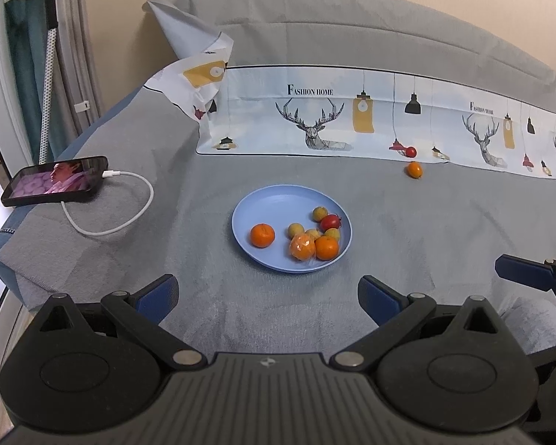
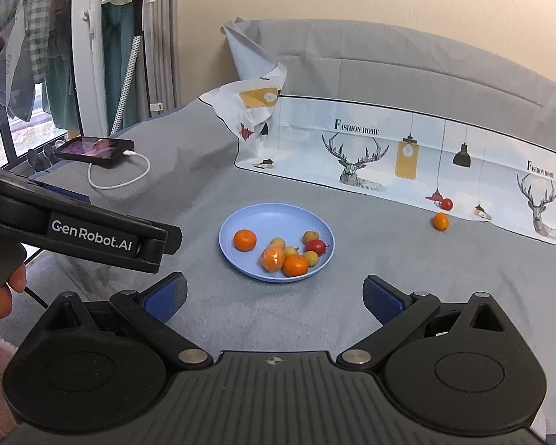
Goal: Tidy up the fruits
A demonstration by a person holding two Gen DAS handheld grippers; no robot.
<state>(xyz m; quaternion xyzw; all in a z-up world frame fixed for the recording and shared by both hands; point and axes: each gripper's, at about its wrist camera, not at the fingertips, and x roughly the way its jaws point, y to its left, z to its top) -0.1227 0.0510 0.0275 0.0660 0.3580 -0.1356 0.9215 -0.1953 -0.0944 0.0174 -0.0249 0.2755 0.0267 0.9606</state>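
A blue plate [image 1: 263,196] [image 2: 263,215] sits mid-table on the grey cloth. It holds three oranges, one of them wrapped in plastic [image 1: 302,247] [image 2: 273,257], several small yellow-green fruits and a red fruit [image 1: 330,221] [image 2: 316,246]. A small orange [image 1: 414,170] [image 2: 441,221] and a small red fruit [image 1: 411,151] [image 2: 447,204] lie on the cloth far right of the plate. My left gripper [image 1: 268,296] is open and empty, just short of the plate. My right gripper [image 2: 274,296] is open and empty, also near the plate's front edge.
A phone [image 1: 55,180] [image 2: 94,150] with a white charging cable [image 1: 129,200] lies at the left. A patterned sheet [image 1: 352,118] [image 2: 389,148] stands along the back. The left gripper's body [image 2: 78,230] crosses the right wrist view at left.
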